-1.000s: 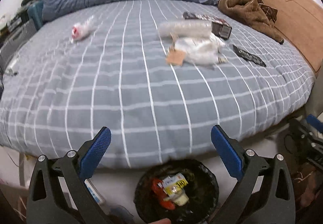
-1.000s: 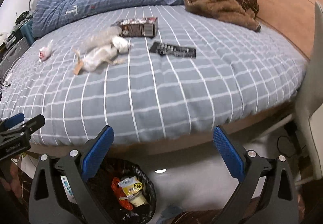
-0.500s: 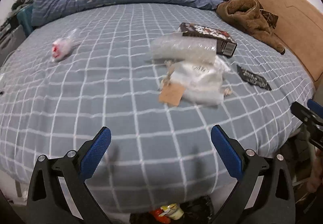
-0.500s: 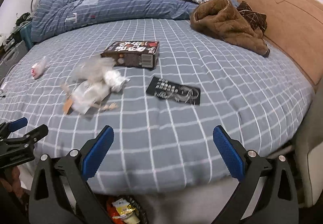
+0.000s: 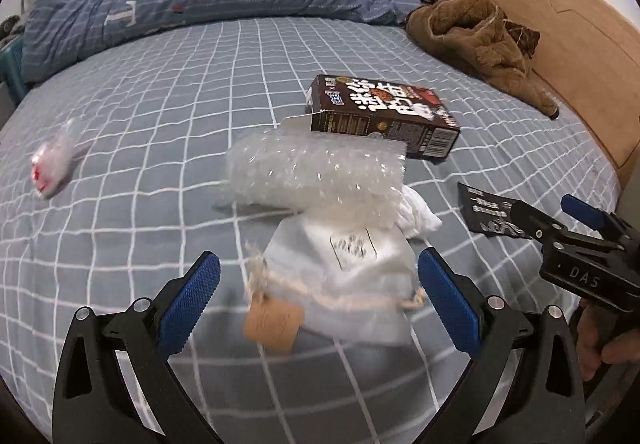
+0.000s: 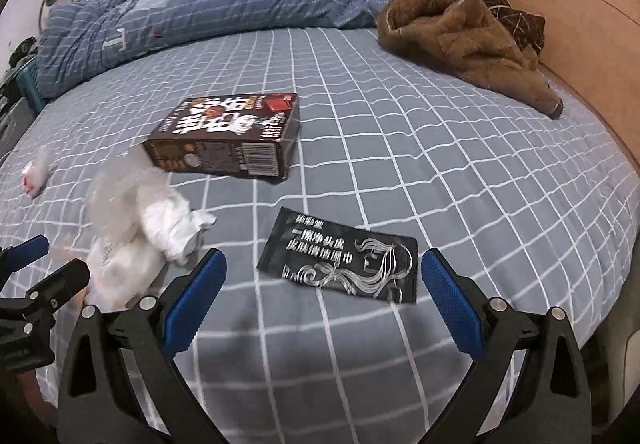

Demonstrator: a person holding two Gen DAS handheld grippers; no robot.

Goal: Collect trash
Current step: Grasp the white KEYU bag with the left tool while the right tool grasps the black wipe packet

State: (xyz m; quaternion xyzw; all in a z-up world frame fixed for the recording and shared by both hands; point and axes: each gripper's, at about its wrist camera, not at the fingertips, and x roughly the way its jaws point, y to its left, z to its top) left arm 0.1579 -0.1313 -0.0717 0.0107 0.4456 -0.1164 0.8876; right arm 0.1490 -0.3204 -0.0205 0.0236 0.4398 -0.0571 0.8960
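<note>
Left gripper (image 5: 318, 286) jaws wide, nothing held, hanging over the near part of the bed (image 5: 140, 147) with a white plastic pouch (image 5: 352, 276) and its brown paper tag (image 5: 274, 324) between the fingers. Bubble wrap (image 5: 316, 175) sits just beyond the pouch, touching it; dark brown carton (image 5: 384, 115) lies just past that. Small red-and-white wrapper (image 5: 50, 167) is well apart on the far left. Right gripper (image 6: 320, 290) jaws also wide and empty, with a black sachet (image 6: 340, 256) lying flat between the fingertips. Same carton (image 6: 228, 135) is farther off, left of centre. Brown fleece garment (image 6: 456, 35) lies far right by the wooden headboard (image 6: 560, 3); blue quilt (image 6: 200, 7) is bunched along the far edge.
</note>
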